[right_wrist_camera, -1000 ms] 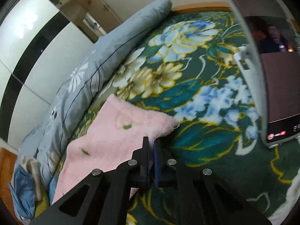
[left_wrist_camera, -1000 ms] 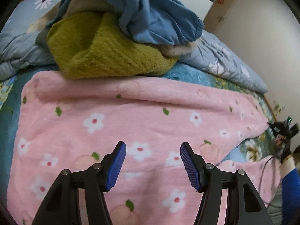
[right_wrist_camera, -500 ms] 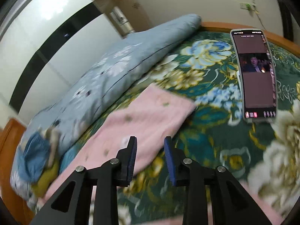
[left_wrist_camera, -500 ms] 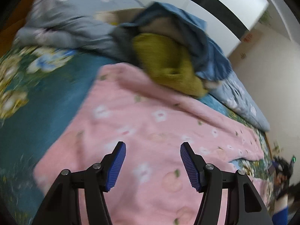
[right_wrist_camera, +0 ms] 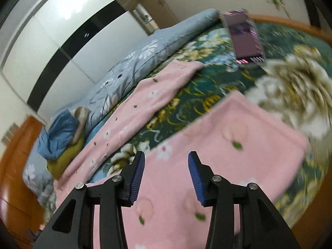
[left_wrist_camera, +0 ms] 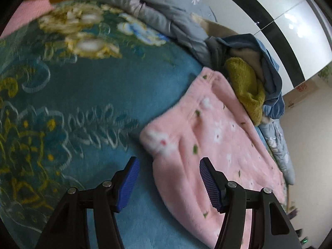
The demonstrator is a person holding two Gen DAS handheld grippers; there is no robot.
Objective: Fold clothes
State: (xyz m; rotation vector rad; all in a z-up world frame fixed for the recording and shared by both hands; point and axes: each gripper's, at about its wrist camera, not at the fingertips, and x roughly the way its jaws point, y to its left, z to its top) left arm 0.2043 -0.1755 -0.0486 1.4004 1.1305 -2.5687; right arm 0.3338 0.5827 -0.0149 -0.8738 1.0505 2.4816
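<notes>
A: On the bed, what's the left gripper point(left_wrist_camera: 168, 178) doing?
B: Jaws spread wide, holding nothing. It hangs over the waist end of the pink floral pants point(left_wrist_camera: 207, 145), which run from centre toward 4 o'clock on the teal floral bedspread point(left_wrist_camera: 83, 108).
A: Right gripper point(right_wrist_camera: 166, 174)?
B: Also spread wide, nothing between the pads. One pink leg point(right_wrist_camera: 217, 155) lies under it; the other leg point(right_wrist_camera: 149, 95) stretches toward 1 o'clock, apart from the first, bedspread showing between them.
A: Other clothes?
B: Pile at 2 o'clock in left view: olive-yellow knit point(left_wrist_camera: 247, 87) touching the pants' top edge, blue garment point(left_wrist_camera: 267, 66) draped over it. Grey floral quilt point(left_wrist_camera: 161, 8) behind.
A: Anything else?
B: Phone point(right_wrist_camera: 242, 35) at 1 o'clock in right view, blurred, screen lit, past the far leg's end.
</notes>
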